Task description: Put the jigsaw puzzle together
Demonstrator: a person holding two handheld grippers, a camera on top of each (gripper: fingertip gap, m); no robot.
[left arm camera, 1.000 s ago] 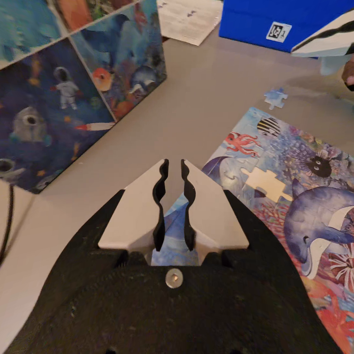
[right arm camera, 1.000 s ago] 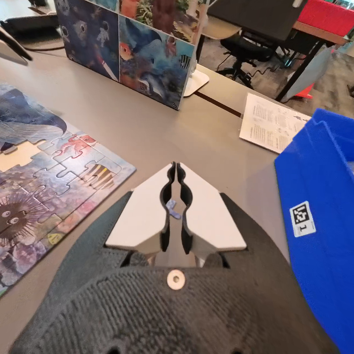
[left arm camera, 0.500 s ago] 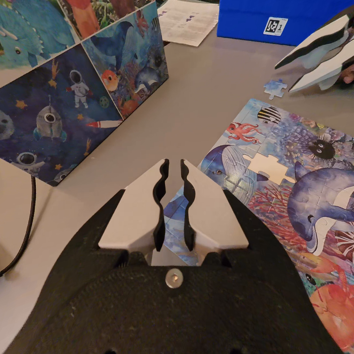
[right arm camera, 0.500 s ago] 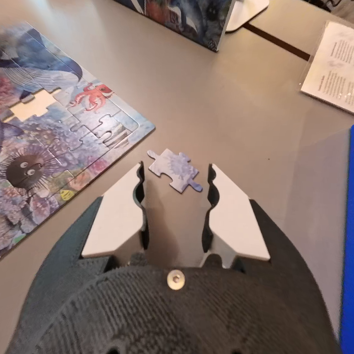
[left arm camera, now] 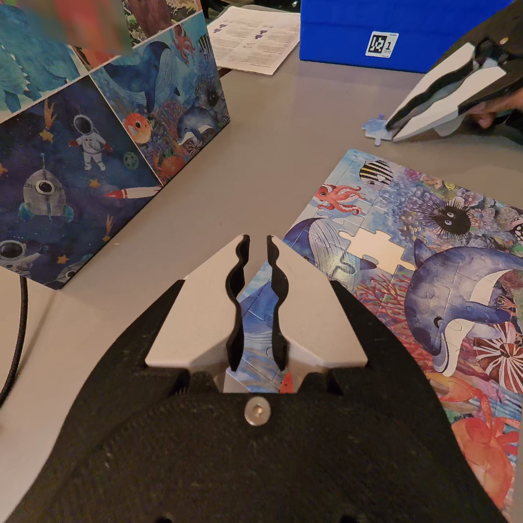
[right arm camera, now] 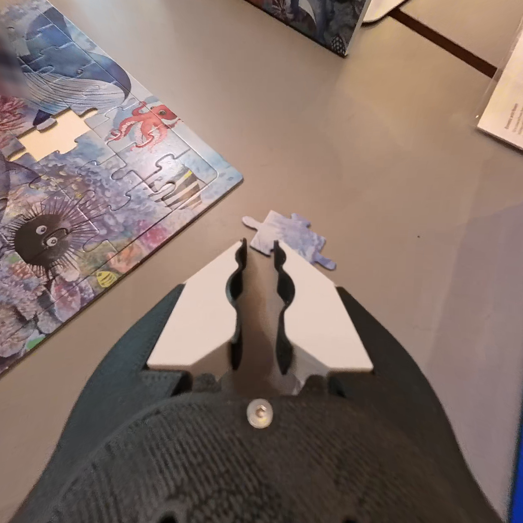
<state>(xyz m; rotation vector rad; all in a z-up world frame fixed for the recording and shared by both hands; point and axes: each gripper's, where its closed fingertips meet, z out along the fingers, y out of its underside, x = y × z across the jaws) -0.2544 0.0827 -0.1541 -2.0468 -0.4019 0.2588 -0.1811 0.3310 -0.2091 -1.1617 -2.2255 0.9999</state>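
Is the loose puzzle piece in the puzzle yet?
No. The loose piece lies flat on the table, outside the puzzle, whose gap is still empty.

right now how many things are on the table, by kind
assembled sea-picture jigsaw puzzle board: 1
loose pale blue jigsaw piece: 1
illustrated cardboard puzzle box: 1
blue plastic bin: 1
white printed paper sheet: 1
black cable: 1
total: 6

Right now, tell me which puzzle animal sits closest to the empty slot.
The whale: its striped belly borders the empty slot. The octopus sits a piece away.
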